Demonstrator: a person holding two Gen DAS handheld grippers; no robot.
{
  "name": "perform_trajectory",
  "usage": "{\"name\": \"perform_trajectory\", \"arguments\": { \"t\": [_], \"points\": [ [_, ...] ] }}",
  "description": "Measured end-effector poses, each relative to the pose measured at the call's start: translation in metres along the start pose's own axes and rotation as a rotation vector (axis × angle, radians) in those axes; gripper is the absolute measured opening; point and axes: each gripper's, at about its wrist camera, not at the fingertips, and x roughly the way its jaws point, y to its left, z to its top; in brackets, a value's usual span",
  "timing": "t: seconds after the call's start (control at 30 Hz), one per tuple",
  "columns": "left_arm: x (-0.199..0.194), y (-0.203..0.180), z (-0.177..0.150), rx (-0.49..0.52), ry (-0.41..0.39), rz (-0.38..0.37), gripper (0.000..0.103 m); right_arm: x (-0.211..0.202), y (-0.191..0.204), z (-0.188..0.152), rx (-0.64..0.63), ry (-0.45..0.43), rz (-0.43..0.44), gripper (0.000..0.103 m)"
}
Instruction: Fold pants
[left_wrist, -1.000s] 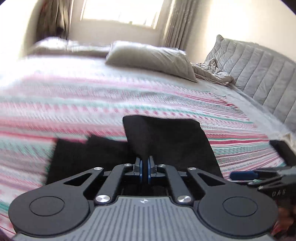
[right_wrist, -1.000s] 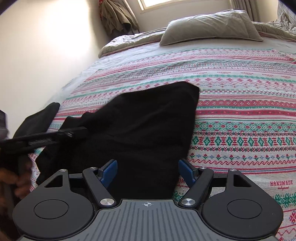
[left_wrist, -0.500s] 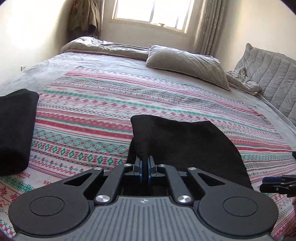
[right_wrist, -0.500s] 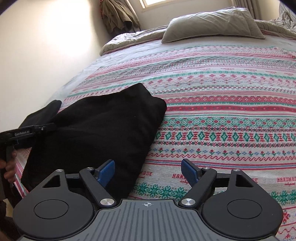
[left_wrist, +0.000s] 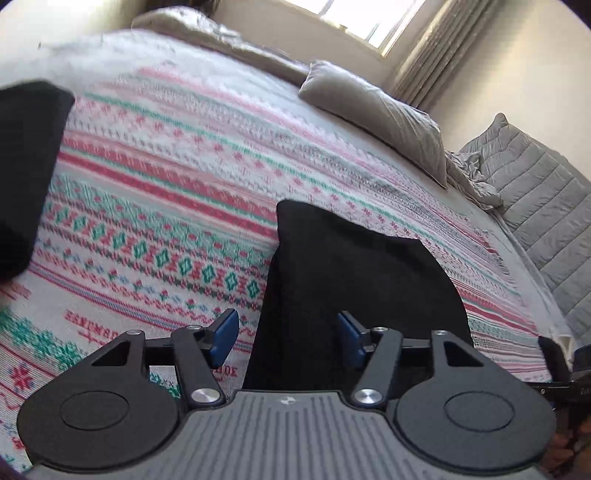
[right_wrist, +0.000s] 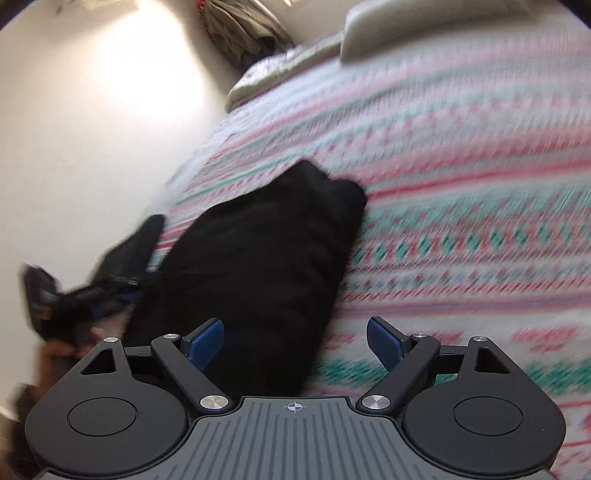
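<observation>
We see the folded black pants (left_wrist: 354, 295) on the patterned bedspread (left_wrist: 166, 206), lower centre of the left wrist view, long axis running from the bottom edge up and slightly leftward, far corner pointing toward the pillow (left_wrist: 376, 118). The left gripper (left_wrist: 286, 338) has just been opening: jaws spread, near edge of the pants between the blue pads, not pinched. Another black garment (left_wrist: 26, 170) sits at the left edge. In the blurred right wrist view, the pants (right_wrist: 266, 266) run from bottom centre toward upper right. The right gripper (right_wrist: 295, 341) has also been opening, spread wide, left pad over the fabric, holding nothing.
</observation>
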Motion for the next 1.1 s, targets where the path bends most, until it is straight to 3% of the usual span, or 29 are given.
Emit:
{"name": "perform_trajectory", "arguments": {
  "t": [0.1,0.2,0.27,0.33,0.4,0.57,0.67,0.87,1.1],
  "points": [
    [0.009,0.014,0.001,-0.078,0.042,-0.078,0.062,0.014,-0.015,0.003,0.145,0.072,0.080,0.087],
    [0.015,0.022,0.004,-0.123,0.057,-0.140,0.059,0.019,-0.023,0.008,0.216,0.065,0.109,0.084],
    [0.020,0.026,0.006,-0.147,0.066,-0.171,0.055,0.023,-0.025,0.013,0.233,0.050,0.114,0.072],
    [0.027,0.029,0.007,-0.167,0.069,-0.200,0.052,0.031,-0.030,0.017,0.256,0.037,0.108,0.051],
    [0.032,0.032,0.008,-0.192,0.071,-0.231,0.051,0.039,-0.037,0.019,0.296,0.030,0.120,0.039],
    [0.041,0.037,0.006,-0.239,0.071,-0.289,0.041,0.052,-0.043,0.023,0.324,0.013,0.176,0.036],
    [0.047,0.036,0.002,-0.266,0.092,-0.339,0.026,0.057,-0.038,0.023,0.292,-0.006,0.180,0.032],
    [0.046,0.023,0.002,-0.286,0.077,-0.374,0.022,0.051,-0.039,0.026,0.291,-0.022,0.153,0.012],
    [0.078,-0.020,0.008,-0.294,0.085,-0.404,0.022,0.016,-0.051,0.039,0.315,-0.053,0.137,0.012]
  ]
}}
